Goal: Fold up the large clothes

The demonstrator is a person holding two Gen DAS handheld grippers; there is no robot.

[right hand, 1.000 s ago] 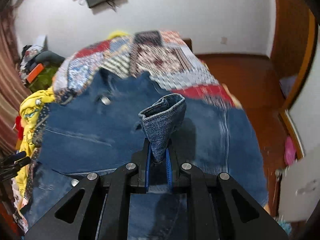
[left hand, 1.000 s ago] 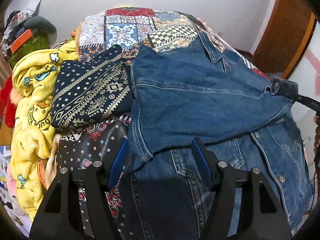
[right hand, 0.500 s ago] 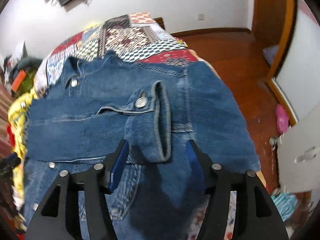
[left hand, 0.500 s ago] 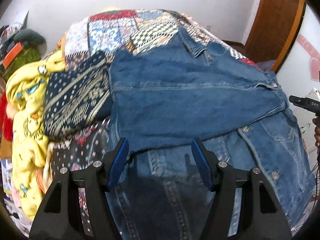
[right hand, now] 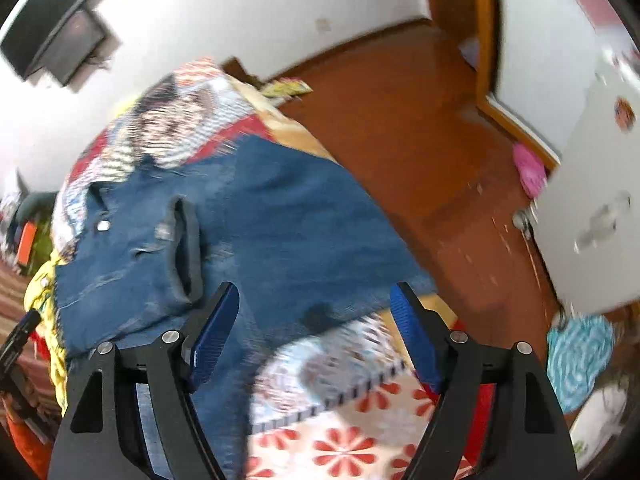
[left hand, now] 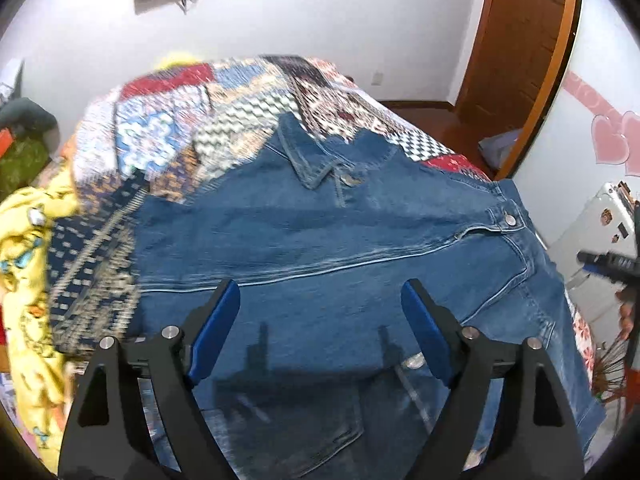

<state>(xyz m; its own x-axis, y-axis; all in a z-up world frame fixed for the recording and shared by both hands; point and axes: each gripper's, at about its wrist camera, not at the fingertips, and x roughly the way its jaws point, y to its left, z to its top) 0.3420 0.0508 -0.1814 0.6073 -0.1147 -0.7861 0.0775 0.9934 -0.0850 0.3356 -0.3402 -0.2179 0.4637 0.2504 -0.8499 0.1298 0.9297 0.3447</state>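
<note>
Denim jacket (left hand: 340,232) lies on the bed; left gripper (left hand: 320,336) and right gripper (right hand: 314,334) gape (both just widened, empty).

The denim jacket (left hand: 320,232) is mid-blue with paler stitching and silver buttons, lying on a patchwork quilt (left hand: 192,120) of red, blue-and-white floral, and black-and-white checked squares. Beside it, a navy cloth (left hand: 88,264) bears beige geometric bands and a yellow blanket (left hand: 24,240) has cartoon prints. The gripper pads (right hand: 212,332) are blue on black arms, and the floor (right hand: 400,120) is reddish-brown
</note>
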